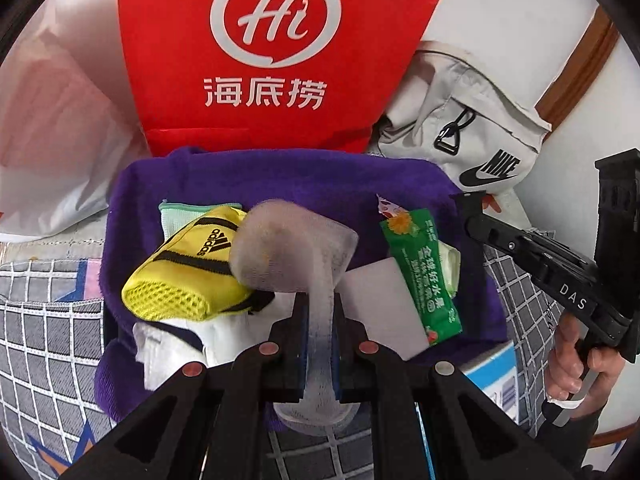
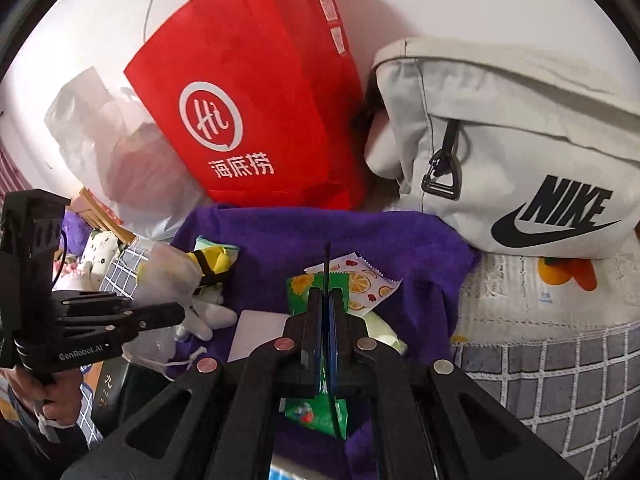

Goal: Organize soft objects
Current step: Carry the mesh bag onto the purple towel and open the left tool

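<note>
Your left gripper (image 1: 320, 312) is clenched on a translucent pouch (image 1: 292, 248), lifted above the purple towel (image 1: 280, 176) for sorting. Your right gripper (image 2: 328, 312) pinches the green packet (image 2: 320, 412) edge-on, apparently raised off that towel.

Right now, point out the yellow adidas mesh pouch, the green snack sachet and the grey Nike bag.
yellow adidas mesh pouch (image 1: 188, 268), left wrist view, on its striped yellow fabric body.
green snack sachet (image 1: 420, 268), left wrist view, on its printed middle.
grey Nike bag (image 2: 516, 128), right wrist view, on its front fabric panel.
</note>
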